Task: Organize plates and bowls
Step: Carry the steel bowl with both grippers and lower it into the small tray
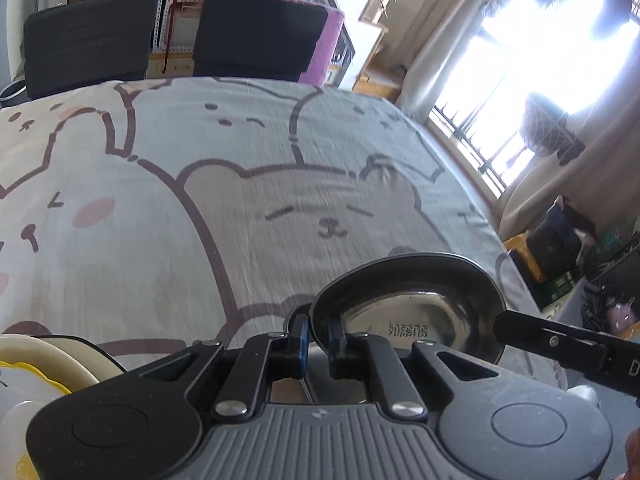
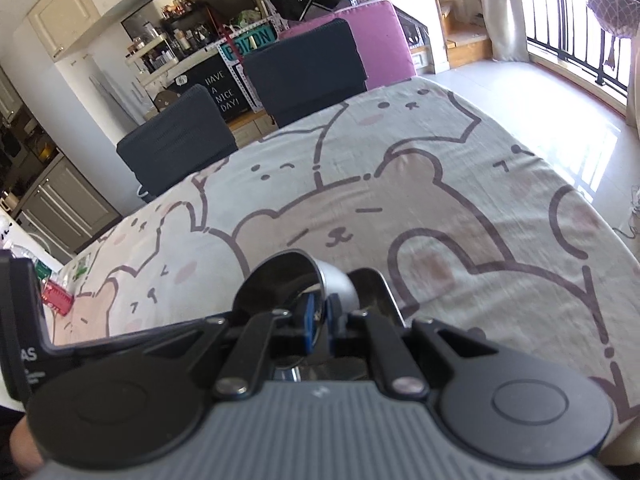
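Nearest the left wrist camera, the left gripper (image 1: pixel 318 334) is seen nearly closed, its blue pads (image 1: pixel 301 340) pinched on the near rim of a steel bowl (image 1: pixel 412 312). The bowl is held tilted just ahead of the fingertips, its shiny inside turned toward the lens, with stamped lettering legible in it. The bowl's near edge is hidden behind the gripper body, so whether it rests on the tablecloth (image 1: pixel 240 200) cannot be told. At the right edge, a black finger of the other gripper is seen reaching to the bowl's right rim. A cream and yellow dish (image 1: pixel 48 372) is cut off at the lower left corner; what kind of dish it is cannot be made out.

In the right wrist view, the right gripper (image 2: pixel 318 322) is likewise nearly closed, its pads clamped on a steel rim. A steel cup-like bowl (image 2: pixel 296 280) lies tipped directly beyond the fingertips, its mouth turned left, and it appears to be the piece held. A flatter steel edge (image 2: pixel 376 292) is seen just right of it, mostly hidden. The bear-print tablecloth (image 2: pixel 440 220) spreads beyond, with dark chairs (image 2: pixel 304 72) at the far side.
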A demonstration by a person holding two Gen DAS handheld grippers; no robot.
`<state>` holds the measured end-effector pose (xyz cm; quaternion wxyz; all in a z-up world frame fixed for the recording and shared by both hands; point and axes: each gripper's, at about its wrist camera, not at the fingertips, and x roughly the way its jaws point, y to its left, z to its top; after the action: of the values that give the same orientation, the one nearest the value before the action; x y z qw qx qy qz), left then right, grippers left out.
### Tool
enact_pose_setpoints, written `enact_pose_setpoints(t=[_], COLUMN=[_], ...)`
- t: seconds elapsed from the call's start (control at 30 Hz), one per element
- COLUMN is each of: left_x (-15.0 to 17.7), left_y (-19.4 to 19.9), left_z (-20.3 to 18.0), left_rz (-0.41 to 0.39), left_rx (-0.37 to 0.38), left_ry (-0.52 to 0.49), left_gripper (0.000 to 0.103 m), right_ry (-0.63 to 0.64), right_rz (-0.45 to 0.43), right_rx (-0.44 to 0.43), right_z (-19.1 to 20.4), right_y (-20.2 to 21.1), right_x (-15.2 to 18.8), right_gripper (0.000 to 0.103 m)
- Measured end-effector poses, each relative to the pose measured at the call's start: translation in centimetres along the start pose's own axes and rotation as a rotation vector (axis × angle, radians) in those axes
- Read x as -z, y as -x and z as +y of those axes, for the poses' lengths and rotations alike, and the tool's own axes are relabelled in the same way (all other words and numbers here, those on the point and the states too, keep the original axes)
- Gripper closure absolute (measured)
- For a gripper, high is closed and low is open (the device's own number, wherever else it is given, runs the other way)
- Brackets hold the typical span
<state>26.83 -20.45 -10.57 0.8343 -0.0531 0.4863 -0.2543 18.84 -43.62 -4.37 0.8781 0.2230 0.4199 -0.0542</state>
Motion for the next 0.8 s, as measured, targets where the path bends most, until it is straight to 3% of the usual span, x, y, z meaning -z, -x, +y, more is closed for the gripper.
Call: enact_pose_setpoints(t=[0.43,0.8], left_x=[0.2,0.4], left_y=[-1.6,-2.4], left_z=[-1.4,-2.0], left_rz=[0.027,0.035], left_rx=[-0.057,-0.068], left_ry=[-0.077,-0.123], left_gripper=[0.093,0.093], right_ry=[0.038,0.046], right_rz=[0.152,0.200], right_rx=[0.126,0.166], right_z=[-1.2,-1.5], right_y=[-3.1,-4.4], right_x=[0.6,0.6], right_gripper=[0.091,0.088])
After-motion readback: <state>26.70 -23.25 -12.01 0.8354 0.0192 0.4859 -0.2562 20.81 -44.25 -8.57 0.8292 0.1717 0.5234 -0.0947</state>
